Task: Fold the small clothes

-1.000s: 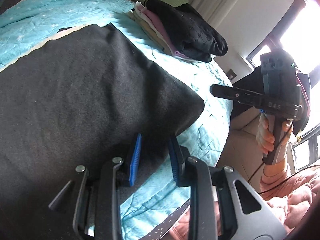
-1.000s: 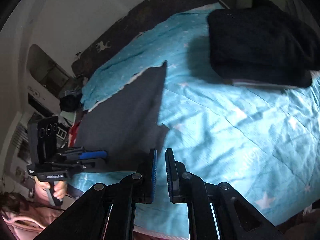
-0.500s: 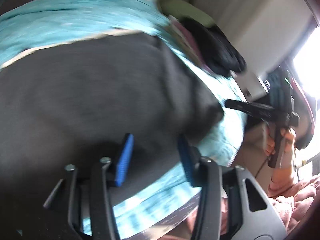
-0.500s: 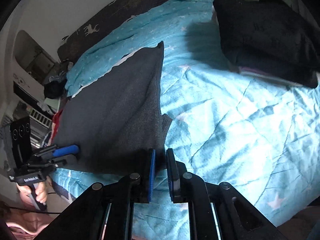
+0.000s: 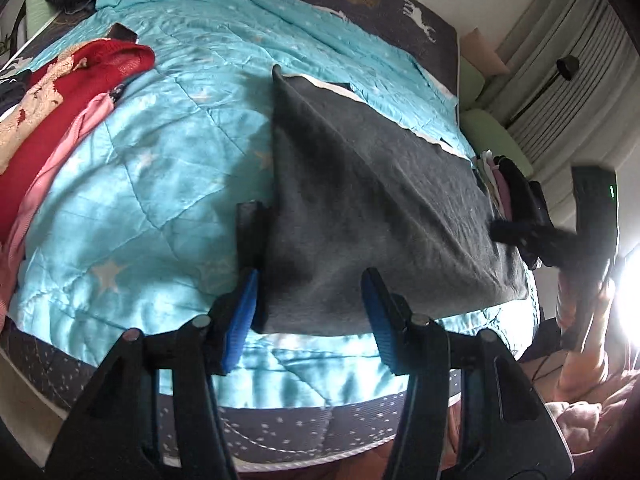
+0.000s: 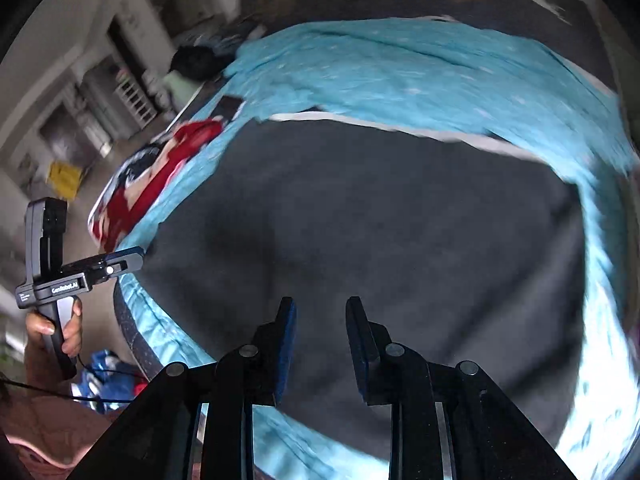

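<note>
A dark grey garment lies flat on the turquoise quilt of a bed. My left gripper is open, its blue pads either side of the garment's near left corner, just above the cloth. In the right wrist view the same garment fills the middle, blurred. My right gripper is open over its near edge and holds nothing. The right gripper also shows in the left wrist view, at the garment's right edge. The left gripper shows in the right wrist view, at the left.
A red and pink pile of clothes lies on the bed's left side. A stack of folded clothes with a black item on top sits at the right. The dark starred bed edge runs along the front. Curtains hang at the right.
Both grippers swung round to face the garment's near edge. My right gripper opened from nearly shut. My left gripper opened wider and moved to the garment's left corner.
</note>
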The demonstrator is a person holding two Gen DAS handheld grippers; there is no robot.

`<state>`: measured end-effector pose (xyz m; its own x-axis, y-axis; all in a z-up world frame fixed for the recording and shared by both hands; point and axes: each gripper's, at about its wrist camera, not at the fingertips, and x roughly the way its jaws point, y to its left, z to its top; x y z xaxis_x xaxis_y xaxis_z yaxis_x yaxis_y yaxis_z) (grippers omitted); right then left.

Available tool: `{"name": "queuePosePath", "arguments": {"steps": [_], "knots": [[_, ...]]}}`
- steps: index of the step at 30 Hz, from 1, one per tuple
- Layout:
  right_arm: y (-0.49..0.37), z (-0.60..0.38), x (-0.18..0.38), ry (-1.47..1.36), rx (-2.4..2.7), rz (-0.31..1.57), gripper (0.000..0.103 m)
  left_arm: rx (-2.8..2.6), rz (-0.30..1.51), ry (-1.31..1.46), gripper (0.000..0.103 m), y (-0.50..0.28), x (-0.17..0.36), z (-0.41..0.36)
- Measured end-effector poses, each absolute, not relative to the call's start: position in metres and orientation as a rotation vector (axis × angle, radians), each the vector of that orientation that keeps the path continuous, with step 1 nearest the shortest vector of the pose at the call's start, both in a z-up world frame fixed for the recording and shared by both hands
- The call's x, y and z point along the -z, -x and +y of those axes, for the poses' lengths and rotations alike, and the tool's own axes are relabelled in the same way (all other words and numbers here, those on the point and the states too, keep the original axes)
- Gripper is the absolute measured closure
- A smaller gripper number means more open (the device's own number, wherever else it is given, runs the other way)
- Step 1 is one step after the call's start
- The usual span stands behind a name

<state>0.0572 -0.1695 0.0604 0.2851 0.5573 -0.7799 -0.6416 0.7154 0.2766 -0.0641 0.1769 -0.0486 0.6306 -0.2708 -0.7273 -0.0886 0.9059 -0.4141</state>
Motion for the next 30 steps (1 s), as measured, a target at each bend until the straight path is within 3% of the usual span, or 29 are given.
{"name": "queuePosePath", "arguments": {"steps": [4,5,6,18,20,22,23,30], "knots": [[-0.066,-0.105,-0.067,0.215,-0.867,0.998,0.074,0.154,0.876,0.466,0.073,0.055,0.058,0.184],[-0.068,-0.091,-0.068,0.232,-0.885,1.005,0.074,0.157,0.871,0.466,0.081,0.053,0.059,0.185],[-0.071,-0.079,-0.068,0.242,-0.905,1.013,0.074,0.156,0.858,0.472,0.098,0.055,0.059,0.187],[-0.133,0.018,-0.054,0.225,-0.917,1.132,0.070,0.129,0.840,0.697,0.102,0.092,0.084,0.246],[-0.136,0.030,-0.050,0.234,-0.908,1.158,0.070,0.187,0.844,0.661,0.090,0.091,0.076,0.236],[-0.129,0.036,-0.049,0.249,-0.941,1.171,0.069,0.240,0.867,0.640,0.050,0.086,0.072,0.225],[-0.125,0.038,-0.049,0.272,-0.952,1.163,0.069,0.265,0.871,0.638,0.045,0.085,0.072,0.221],[-0.109,0.028,-0.057,0.359,-0.930,1.103,0.064,0.394,0.920,0.673,0.044,0.064,0.075,0.205]]}}
